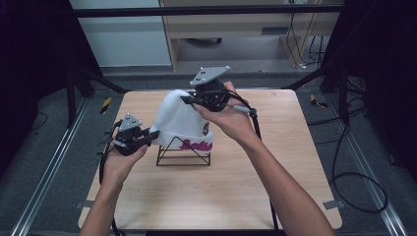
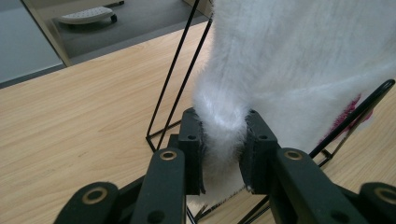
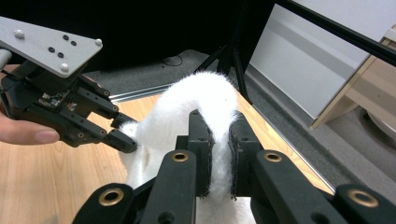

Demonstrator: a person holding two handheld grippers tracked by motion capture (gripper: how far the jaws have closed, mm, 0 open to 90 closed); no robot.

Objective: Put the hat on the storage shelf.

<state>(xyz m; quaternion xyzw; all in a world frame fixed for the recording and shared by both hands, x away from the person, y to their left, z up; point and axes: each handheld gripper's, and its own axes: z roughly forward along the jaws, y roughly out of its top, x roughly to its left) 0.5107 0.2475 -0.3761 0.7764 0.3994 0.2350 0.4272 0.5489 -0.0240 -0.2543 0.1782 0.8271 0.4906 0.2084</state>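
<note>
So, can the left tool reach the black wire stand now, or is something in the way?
Probably not yet. The left tool is shut on the white beanie's edge, so it is occupied. The black wire stand sits close beside it, partly draped by the beanie; releasing first would leave it free.

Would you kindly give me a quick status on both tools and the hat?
Left tool shut on hat brim. Right tool shut on hat crown. Hat draped over wire stand on table. Nothing in the way.

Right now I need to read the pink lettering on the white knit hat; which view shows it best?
The high view: the pink lettering faces the camera on the white knit hat. The left gripper view catches a pink sliver; the right gripper view shows plain white knit.
</note>
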